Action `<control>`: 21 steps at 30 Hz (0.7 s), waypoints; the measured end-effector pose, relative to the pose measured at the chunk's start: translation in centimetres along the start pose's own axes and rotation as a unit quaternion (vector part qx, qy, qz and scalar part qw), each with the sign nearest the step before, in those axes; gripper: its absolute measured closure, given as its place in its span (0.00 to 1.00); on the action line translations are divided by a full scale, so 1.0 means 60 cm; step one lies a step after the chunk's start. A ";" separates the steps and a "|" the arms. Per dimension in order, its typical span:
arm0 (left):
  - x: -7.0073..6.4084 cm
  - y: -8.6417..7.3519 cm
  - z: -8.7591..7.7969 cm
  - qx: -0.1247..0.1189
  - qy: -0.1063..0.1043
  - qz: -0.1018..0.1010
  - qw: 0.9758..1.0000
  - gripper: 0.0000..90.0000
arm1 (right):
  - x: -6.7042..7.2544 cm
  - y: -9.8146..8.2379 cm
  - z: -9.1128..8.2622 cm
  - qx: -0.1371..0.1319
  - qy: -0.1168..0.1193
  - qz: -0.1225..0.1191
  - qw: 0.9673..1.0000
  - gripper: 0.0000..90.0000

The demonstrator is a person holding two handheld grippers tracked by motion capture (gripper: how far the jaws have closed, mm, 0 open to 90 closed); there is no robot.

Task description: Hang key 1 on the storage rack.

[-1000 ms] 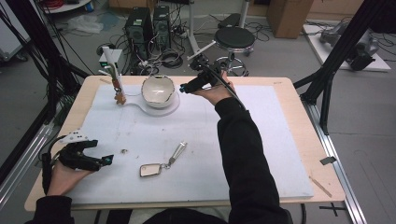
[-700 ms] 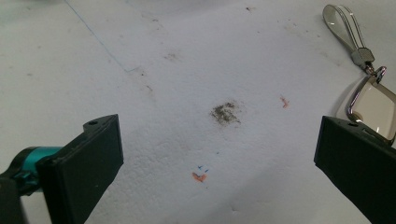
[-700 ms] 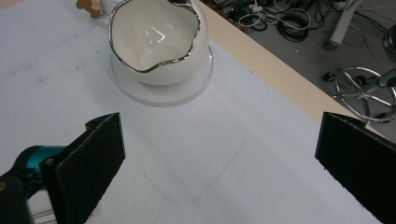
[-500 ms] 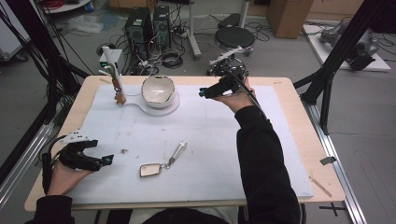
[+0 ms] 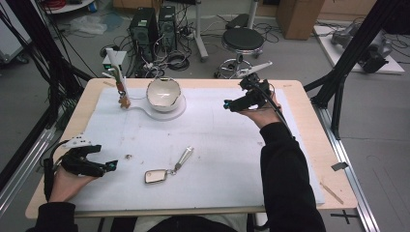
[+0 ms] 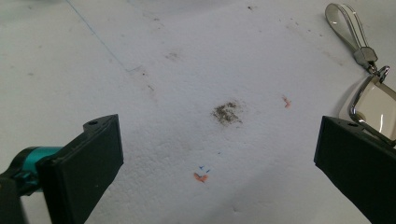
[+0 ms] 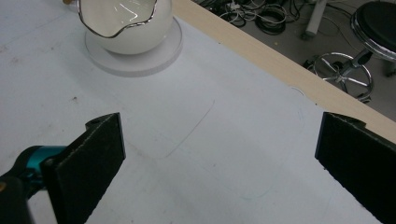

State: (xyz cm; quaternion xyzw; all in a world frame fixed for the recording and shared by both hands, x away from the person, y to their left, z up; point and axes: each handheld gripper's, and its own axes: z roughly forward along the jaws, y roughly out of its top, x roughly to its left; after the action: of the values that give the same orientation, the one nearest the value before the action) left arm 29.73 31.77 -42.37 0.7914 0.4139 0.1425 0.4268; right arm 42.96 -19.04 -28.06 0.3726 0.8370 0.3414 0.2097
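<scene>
One white bowl with a wavy metallic rim stands on a round white base at the far side of the desk; in the high view its inside looks glossy and bare, though what lies at the bottom cannot be made out, and the right gripper view takes in the rim and outer wall rather than the inside. Just left of the bowl a small stand with a brownish foot rises from the white sheet that covers the desktop. One key fob, a silvery rectangle, lies near the front edge with one strap running up and to the right from it; the left gripper view shows the ring that joins the two, which the high view leaves too small to read. There are two hand-held grippers. The left hand-held gripper rests low at the front left, its jaws spread wide and holding nothing, with the key fob just beside its right jaw. The right hand-held gripper is raised above the far right of the sheet, jaws likewise wide apart and empty, aimed toward the bowl and well apart from it. A small dark speck sits on the sheet between the left gripper and the fob.
</scene>
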 end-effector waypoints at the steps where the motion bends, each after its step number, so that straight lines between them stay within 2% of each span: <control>1: 0.000 0.000 0.000 0.000 0.000 -0.001 1.000 0.02 | 0.000 0.000 0.000 0.000 0.000 0.000 1.000 0.01; 9: -0.002 0.000 0.001 0.001 0.001 0.001 1.000 0.02 | -0.010 -0.038 -0.015 0.001 -0.008 0.007 1.000 0.01; 16: -0.002 0.001 0.001 0.000 0.001 0.000 1.000 0.02 | -0.022 -0.080 -0.028 0.002 -0.013 0.030 0.999 0.01; 21: -0.002 0.001 0.001 0.003 0.001 0.001 1.000 0.02 | -0.025 -0.097 -0.033 0.001 -0.015 0.033 0.999 0.01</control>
State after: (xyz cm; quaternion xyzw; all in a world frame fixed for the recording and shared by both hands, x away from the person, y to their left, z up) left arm 29.75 31.63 -42.37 0.7927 0.4139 0.1428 0.4241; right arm 39.91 -23.84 -30.83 0.4055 0.8211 0.3421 0.2105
